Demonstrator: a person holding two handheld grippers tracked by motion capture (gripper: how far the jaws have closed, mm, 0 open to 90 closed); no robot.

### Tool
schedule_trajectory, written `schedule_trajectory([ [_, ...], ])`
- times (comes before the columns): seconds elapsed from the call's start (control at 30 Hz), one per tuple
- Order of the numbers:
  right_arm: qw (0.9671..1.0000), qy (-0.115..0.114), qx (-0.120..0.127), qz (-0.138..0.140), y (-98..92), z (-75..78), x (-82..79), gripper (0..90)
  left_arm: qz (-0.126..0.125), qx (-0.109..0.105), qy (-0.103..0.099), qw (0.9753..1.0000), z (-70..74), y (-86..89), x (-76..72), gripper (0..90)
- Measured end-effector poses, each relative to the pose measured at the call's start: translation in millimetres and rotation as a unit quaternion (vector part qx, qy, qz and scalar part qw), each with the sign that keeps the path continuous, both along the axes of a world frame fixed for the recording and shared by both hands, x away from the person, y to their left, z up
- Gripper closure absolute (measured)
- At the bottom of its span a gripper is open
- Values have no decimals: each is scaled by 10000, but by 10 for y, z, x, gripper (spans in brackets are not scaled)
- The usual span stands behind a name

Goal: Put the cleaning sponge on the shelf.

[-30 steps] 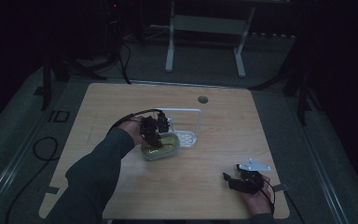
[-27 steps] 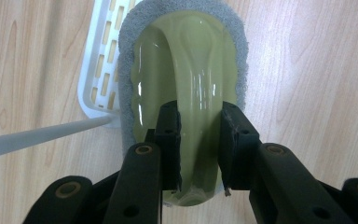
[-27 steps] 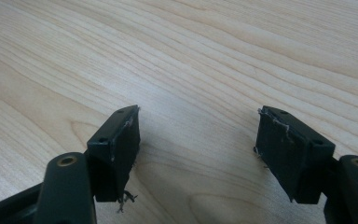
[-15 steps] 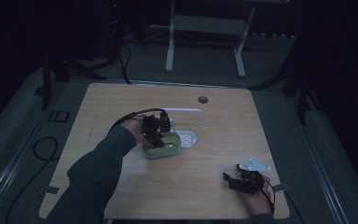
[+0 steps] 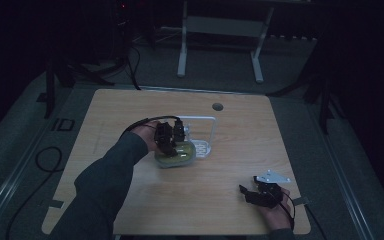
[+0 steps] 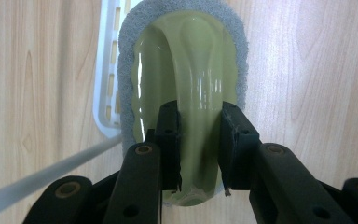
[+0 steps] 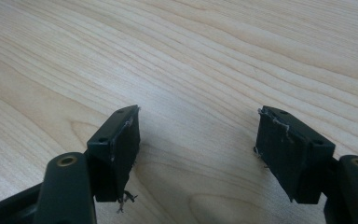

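A pale green scrubber (image 6: 186, 79) with a raised glossy handle and a grey pad rim lies on the table, partly over a white plastic rack (image 6: 106, 70). My left gripper (image 6: 199, 149) is shut on the scrubber's handle ridge, one jaw on each side. From above, the left gripper (image 5: 169, 137) sits over the scrubber (image 5: 176, 154) near the table's middle, beside the white rack (image 5: 202, 131). My right gripper (image 7: 196, 154) is open with bare wood between its jaws. It rests low at the front right of the table (image 5: 260, 192).
The wooden table (image 5: 130, 110) has a round cable hole (image 5: 217, 106) at its far edge. A black cable loops from the left gripper over the person's sleeve (image 5: 105, 185). Dark floor, stands and a white frame surround the table.
The left gripper and scrubber have shifted slightly. The right gripper has stayed in place.
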State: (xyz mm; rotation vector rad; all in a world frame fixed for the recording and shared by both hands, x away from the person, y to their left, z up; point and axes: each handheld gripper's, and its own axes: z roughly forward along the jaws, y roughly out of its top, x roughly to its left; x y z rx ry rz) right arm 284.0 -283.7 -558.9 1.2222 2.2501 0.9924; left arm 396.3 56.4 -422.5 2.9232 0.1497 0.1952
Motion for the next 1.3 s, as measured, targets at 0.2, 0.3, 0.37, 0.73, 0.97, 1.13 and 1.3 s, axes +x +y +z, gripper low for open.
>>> schedule_trajectory([
  [0.2,10000,-4,-2,3,0,0,1,298,-38,65,-43,10000,-6,-25,20,719],
  [0.3,10000,-1,-1,1,0,0,0,298,-101,87,-80,9999,12,-53,25,719],
  [0.37,10000,-5,-3,3,-1,0,1,298,-152,124,-112,9997,20,-77,31,718],
  [0.73,10000,-1,0,6,-1,0,2,298,-347,166,-236,9990,-37,-150,63,719],
  [0.97,10000,-3,0,8,-1,0,2,298,-399,168,-350,9985,-52,-180,98,719],
  [1.13,10000,-2,-1,8,-1,0,2,298,-410,200,-333,9984,-83,-216,113,718],
  [1.3,10000,-6,-2,10,-1,-1,3,298,-367,184,-333,9986,-103,-242,130,718],
])
